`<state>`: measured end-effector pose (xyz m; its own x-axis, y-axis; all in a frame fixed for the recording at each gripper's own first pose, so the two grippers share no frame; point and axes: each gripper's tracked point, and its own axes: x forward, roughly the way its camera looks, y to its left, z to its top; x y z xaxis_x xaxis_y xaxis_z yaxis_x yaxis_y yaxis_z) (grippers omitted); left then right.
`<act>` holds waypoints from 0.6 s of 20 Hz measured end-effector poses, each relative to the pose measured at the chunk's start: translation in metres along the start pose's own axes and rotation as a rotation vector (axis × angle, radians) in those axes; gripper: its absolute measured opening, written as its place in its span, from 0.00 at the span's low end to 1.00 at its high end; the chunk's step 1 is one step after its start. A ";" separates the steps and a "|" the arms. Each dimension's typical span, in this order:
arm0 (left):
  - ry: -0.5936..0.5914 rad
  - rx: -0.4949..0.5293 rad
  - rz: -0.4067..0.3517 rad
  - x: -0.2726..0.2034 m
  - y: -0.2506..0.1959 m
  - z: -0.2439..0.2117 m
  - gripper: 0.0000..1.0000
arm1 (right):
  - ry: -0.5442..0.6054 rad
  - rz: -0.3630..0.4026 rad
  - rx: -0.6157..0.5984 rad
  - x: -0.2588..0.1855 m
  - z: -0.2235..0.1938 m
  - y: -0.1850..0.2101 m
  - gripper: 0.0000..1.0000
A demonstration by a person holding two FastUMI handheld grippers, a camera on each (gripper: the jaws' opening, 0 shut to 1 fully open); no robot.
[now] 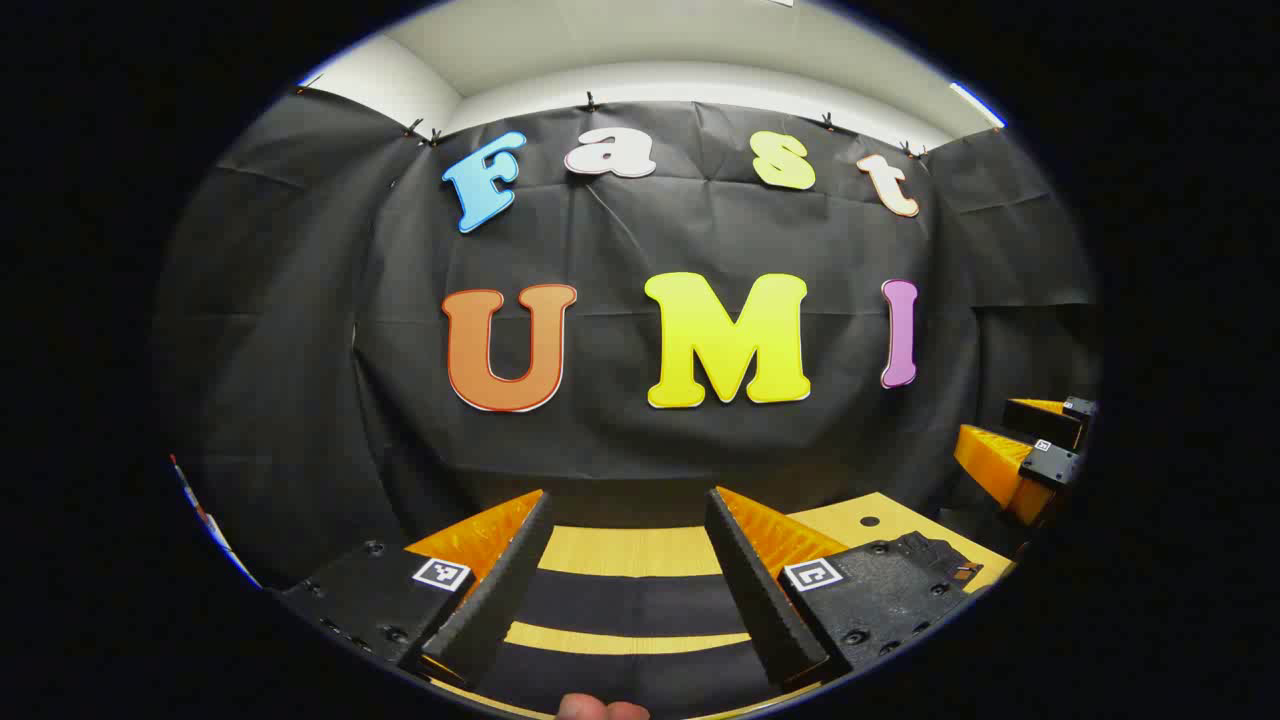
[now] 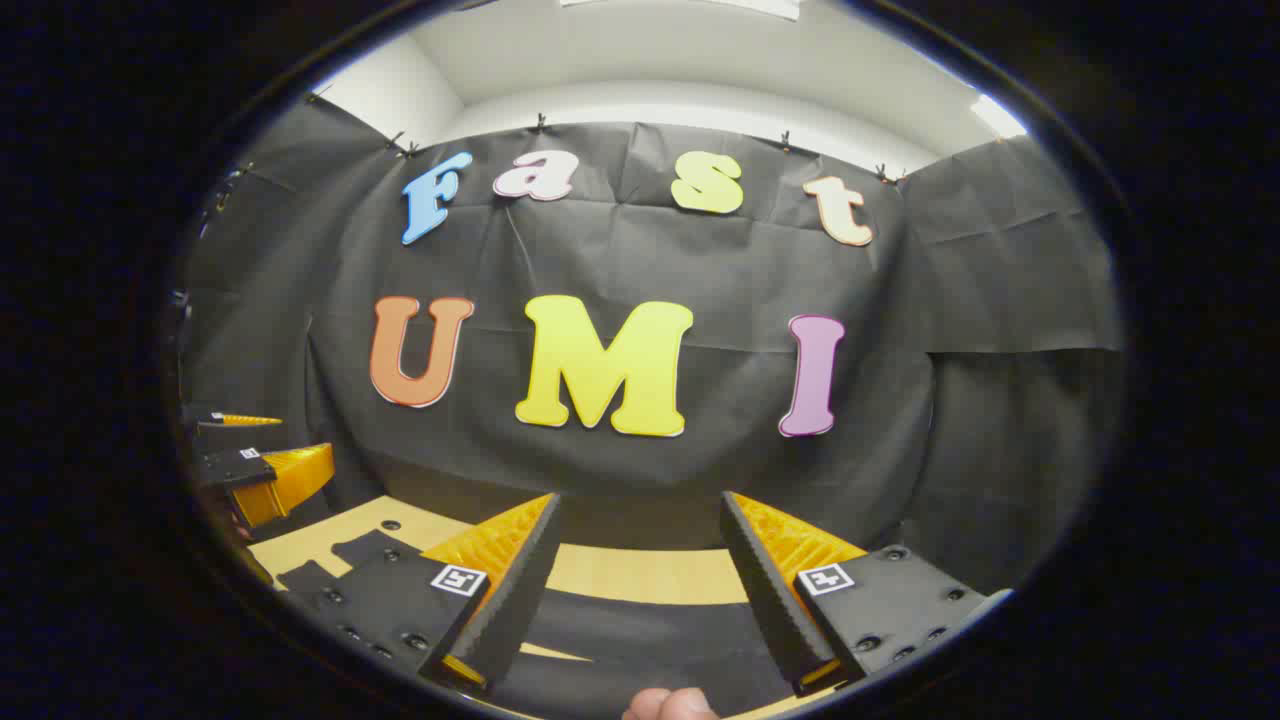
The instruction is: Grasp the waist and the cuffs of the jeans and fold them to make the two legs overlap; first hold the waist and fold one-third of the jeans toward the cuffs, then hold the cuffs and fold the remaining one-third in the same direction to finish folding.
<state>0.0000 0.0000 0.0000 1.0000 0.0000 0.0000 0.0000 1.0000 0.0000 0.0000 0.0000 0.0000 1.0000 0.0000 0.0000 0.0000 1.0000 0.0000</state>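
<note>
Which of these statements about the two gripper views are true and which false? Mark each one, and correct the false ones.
1. The left tool is open with nothing between its fingers. True.
2. The right tool is shut on a dark garment. False: its fingers stand apart, gripping nothing.
3. Both tools point toward the black cloth wall. True.
4. The dark garment hangs in the air off the table. False: it lies on the light wooden table, under the fingers.
5. In the left gripper view, the other tool shows at the right edge. True.
</note>
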 end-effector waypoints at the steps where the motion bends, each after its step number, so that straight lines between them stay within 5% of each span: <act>1: 0.001 -0.002 0.001 0.001 0.000 -0.001 0.98 | -0.001 -0.017 -0.001 0.001 0.000 -0.004 0.95; 12: 0.008 0.007 0.027 -0.002 0.023 -0.003 0.98 | 0.016 -0.019 0.007 0.002 -0.003 -0.003 0.96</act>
<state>-0.0023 0.0228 -0.0027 0.9996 0.0273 -0.0075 -0.0272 0.9996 0.0070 0.0021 -0.0032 -0.0027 0.9997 -0.0188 -0.0163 0.0189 0.9998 0.0073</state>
